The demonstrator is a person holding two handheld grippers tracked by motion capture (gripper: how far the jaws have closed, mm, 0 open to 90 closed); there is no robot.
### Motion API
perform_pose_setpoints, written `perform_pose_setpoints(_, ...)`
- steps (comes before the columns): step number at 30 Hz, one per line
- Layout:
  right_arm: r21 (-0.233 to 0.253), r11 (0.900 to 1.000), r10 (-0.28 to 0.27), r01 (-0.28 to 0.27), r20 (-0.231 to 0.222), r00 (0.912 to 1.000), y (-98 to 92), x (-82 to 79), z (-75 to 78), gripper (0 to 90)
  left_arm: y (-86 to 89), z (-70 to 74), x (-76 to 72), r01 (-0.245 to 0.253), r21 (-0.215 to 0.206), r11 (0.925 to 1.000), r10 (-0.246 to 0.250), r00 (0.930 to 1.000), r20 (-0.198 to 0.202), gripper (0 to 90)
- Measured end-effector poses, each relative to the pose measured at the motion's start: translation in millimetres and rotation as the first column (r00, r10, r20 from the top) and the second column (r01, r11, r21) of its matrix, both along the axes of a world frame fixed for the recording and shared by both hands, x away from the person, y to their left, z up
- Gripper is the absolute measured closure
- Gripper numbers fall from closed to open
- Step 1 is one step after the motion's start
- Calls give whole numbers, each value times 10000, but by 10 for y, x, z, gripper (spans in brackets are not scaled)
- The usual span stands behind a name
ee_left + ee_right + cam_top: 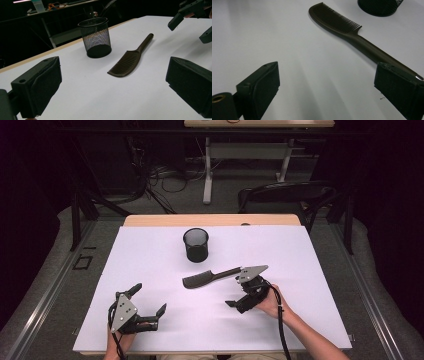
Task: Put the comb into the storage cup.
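Note:
A dark comb [210,277] lies flat on the white sheet [150,255] near the middle, teeth end to the left and handle to the right. Behind it a black mesh cup [195,245] stands upright. My right gripper [235,290] is open beside the handle end. In the right gripper view the comb [342,23] runs up and left from under the right-hand jaw, and the right gripper [329,90] holds nothing. My left gripper [148,300] is open at the front left, apart from the comb. The left gripper [113,87] faces the comb [127,61] and cup [96,37].
The wooden table edge [210,220] shows behind the sheet. A dark chair [285,195] and a desk frame [207,175] stand beyond the table. The other gripper [190,20] appears at the top right of the left gripper view. Bare sheet surrounds the comb.

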State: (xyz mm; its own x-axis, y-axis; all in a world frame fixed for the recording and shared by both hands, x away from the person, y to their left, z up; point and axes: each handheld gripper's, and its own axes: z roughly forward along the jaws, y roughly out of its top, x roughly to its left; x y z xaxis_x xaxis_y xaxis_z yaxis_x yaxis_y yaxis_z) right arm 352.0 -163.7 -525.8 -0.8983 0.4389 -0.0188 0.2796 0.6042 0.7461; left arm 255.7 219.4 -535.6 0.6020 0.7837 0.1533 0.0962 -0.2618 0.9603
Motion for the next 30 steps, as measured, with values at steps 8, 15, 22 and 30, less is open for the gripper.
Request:
perform_pose_setpoints(8,-216,9998,-53,57,208,9998,-96,34,23,20,1,5,-8,-1,-9,10000,1,10000,11,3)
perform_pose_setpoints(15,-501,9986,-133,151,367,9992,-179,84,74,4,-2,7,-14,-2,-50,10000,2,10000,20,3)
perform_pose_setpoints(22,-664,9977,-115,150,537,9985,-253,154,141,0,-2,4,-4,10,-12,10000,-10,10000,16,3)
perform_pose_setpoints(30,-1131,9936,143,-74,605,9981,-280,287,207,0,-13,4,-9,25,-49,10000,-25,10000,29,3)
